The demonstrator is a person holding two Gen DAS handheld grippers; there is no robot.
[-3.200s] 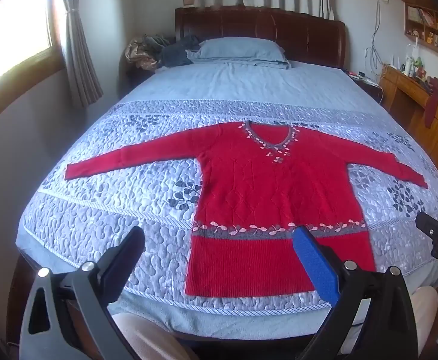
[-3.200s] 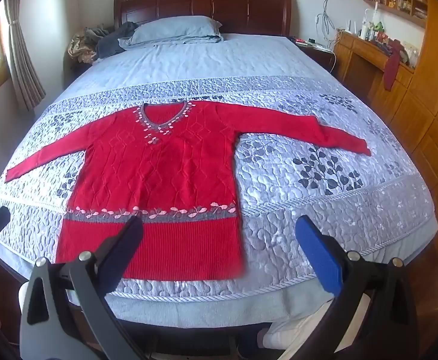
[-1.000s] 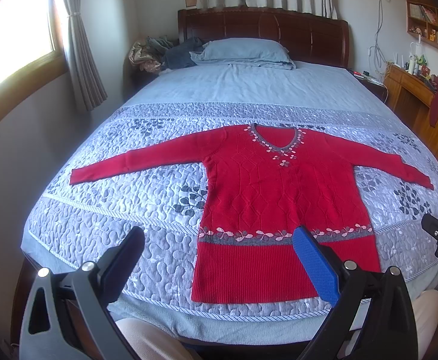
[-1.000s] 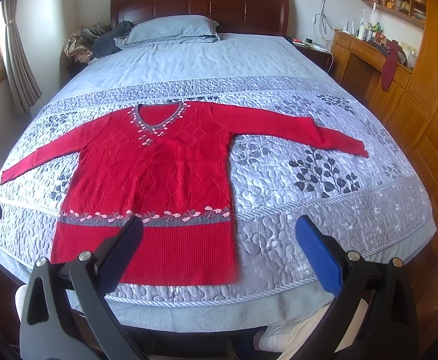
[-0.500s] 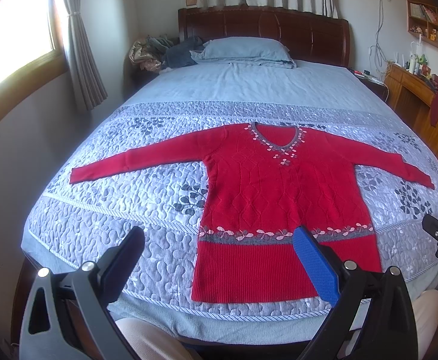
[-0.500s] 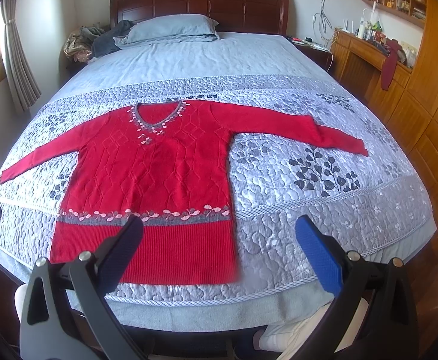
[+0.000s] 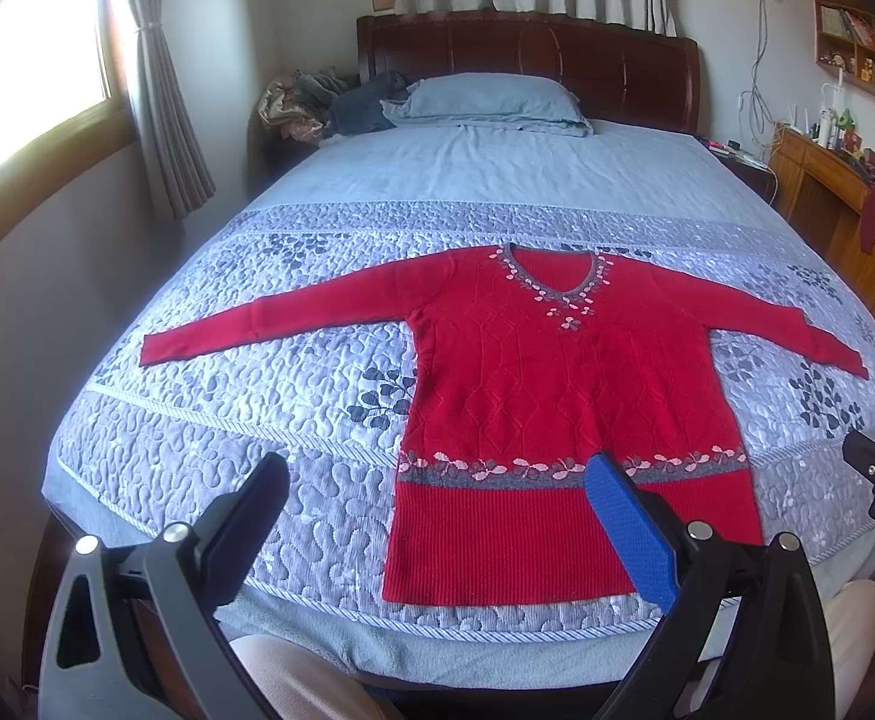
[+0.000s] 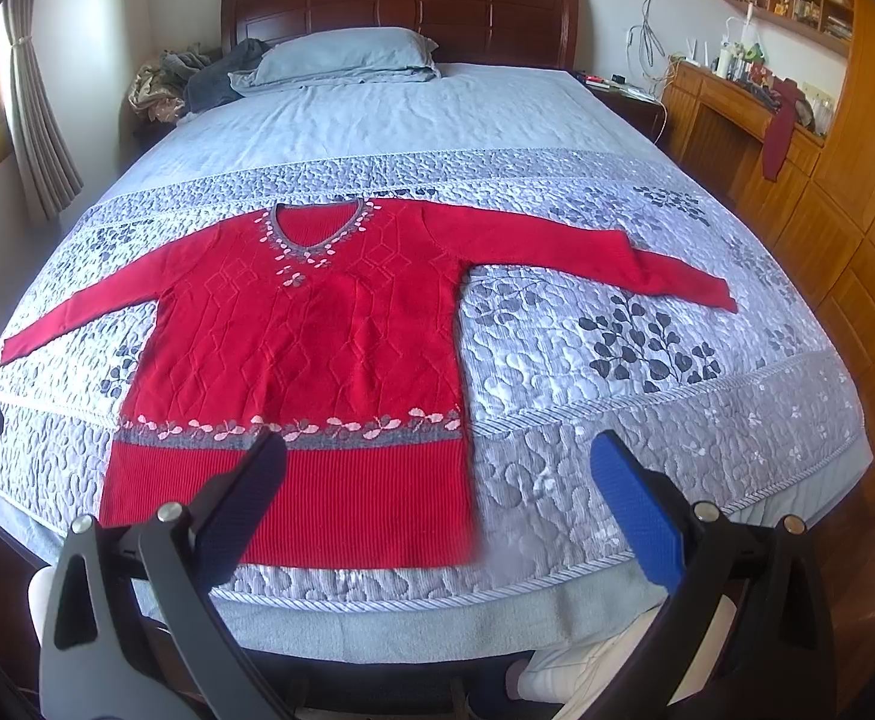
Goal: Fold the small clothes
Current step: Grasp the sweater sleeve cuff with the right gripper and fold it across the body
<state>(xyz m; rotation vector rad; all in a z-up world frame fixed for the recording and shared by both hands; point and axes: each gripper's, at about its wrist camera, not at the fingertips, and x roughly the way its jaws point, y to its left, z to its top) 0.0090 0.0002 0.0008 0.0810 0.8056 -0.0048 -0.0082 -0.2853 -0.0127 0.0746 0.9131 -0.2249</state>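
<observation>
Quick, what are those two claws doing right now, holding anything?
Left claw: open, holding nothing.
Right claw: open, holding nothing; the red sweater lies untouched.

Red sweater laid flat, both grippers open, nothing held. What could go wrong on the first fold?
The red sweater has its hem near the bed's foot edge; a pull could drag it off. The quilt underneath may get pinched with the knit. Left gripper and right gripper could each catch only one layer.

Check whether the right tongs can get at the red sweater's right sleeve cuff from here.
Probably yes. The right tongs are open and empty, and the cuff of the red knitted sweater lies flat on the grey quilted bedspread, nothing lying between.
</observation>
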